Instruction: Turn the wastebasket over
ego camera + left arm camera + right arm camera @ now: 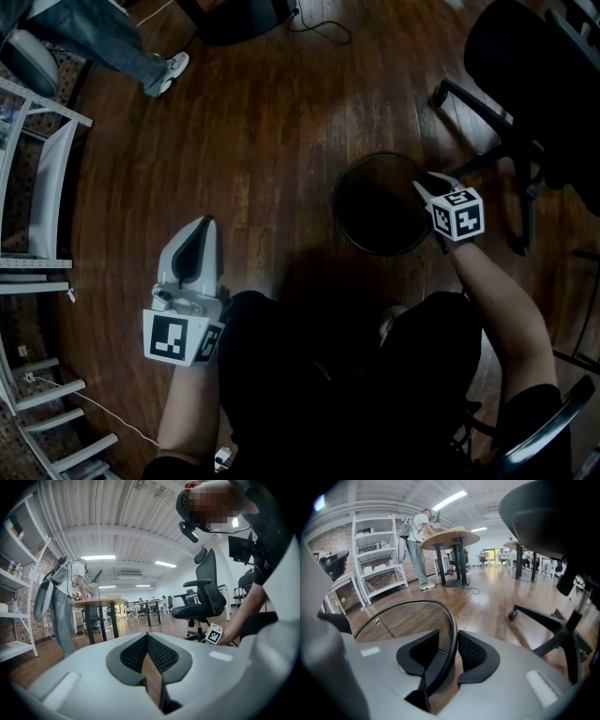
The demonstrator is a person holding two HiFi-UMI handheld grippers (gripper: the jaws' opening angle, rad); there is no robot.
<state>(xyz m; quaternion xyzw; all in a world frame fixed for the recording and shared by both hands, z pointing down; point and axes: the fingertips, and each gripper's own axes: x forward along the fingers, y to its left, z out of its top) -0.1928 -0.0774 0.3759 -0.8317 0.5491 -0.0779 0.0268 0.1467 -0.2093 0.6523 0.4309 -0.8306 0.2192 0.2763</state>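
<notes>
A black mesh wastebasket [378, 204] stands upright on the dark wood floor, its opening facing up. My right gripper [424, 186] reaches down at the basket's right rim. In the right gripper view the basket's black rim [451, 620] runs between the fingers of the right gripper [449, 641], with a gap left beside the left pad, so the jaws stand open around it. My left gripper [204, 223] is held over bare floor well left of the basket; in the left gripper view the left gripper [147, 637] is shut with nothing in it.
A black office chair [530, 84] stands just right of the basket, its wheeled base [555, 623] close by. White shelving [42, 187] lines the left side. A person [103, 37] stands at the far left near a round table [452, 537]. A cable [319, 26] lies on the floor beyond.
</notes>
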